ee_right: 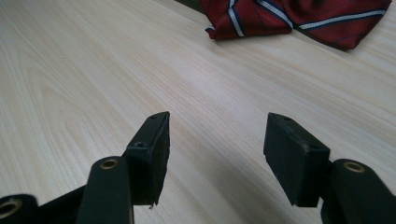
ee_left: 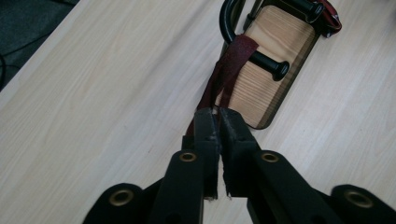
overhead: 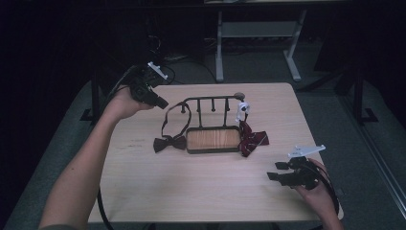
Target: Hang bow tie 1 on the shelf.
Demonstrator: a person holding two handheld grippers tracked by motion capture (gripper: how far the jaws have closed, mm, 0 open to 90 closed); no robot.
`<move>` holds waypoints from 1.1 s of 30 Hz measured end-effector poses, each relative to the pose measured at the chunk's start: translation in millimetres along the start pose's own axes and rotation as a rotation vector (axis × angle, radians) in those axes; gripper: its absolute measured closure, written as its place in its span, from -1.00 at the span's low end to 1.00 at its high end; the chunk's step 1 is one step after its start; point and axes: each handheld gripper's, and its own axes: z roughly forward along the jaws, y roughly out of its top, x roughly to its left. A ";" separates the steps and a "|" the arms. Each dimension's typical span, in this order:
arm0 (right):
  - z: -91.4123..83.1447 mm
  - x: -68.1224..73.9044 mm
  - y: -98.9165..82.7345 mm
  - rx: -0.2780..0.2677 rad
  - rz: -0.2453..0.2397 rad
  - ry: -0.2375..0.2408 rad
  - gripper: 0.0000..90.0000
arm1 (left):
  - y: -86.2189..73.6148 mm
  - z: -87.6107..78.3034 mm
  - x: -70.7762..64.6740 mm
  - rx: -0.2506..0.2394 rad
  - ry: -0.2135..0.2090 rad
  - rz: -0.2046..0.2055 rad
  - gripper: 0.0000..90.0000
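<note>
A black peg rack (overhead: pixel 210 99) stands on a wooden base (overhead: pixel 213 139) mid-table. A dark maroon bow tie (overhead: pixel 168 143) lies left of the base, its strap (overhead: pixel 167 115) rising toward my left gripper (overhead: pixel 162 102). In the left gripper view that gripper (ee_left: pixel 217 119) is shut on the strap (ee_left: pixel 229 70), which loops over a black peg (ee_left: pixel 271 65). A red striped bow tie (overhead: pixel 253 139) lies at the base's right end, with a white piece (overhead: pixel 243 109) hanging at the rack's right end. My right gripper (overhead: pixel 274 171) hovers open near the front right, short of the striped tie (ee_right: pixel 299 16).
The light wooden table (overhead: pixel 143 187) has bare room in front and to the left. Its right edge runs close beside my right hand. Beyond the far edge stands a white table frame (overhead: pixel 258 38) on dark floor.
</note>
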 end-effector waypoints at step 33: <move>-1.1 -3.0 -0.9 -0.003 0.020 0.003 -0.13 | -37.8 -10.9 -42.3 -0.035 -0.014 0.053 0.62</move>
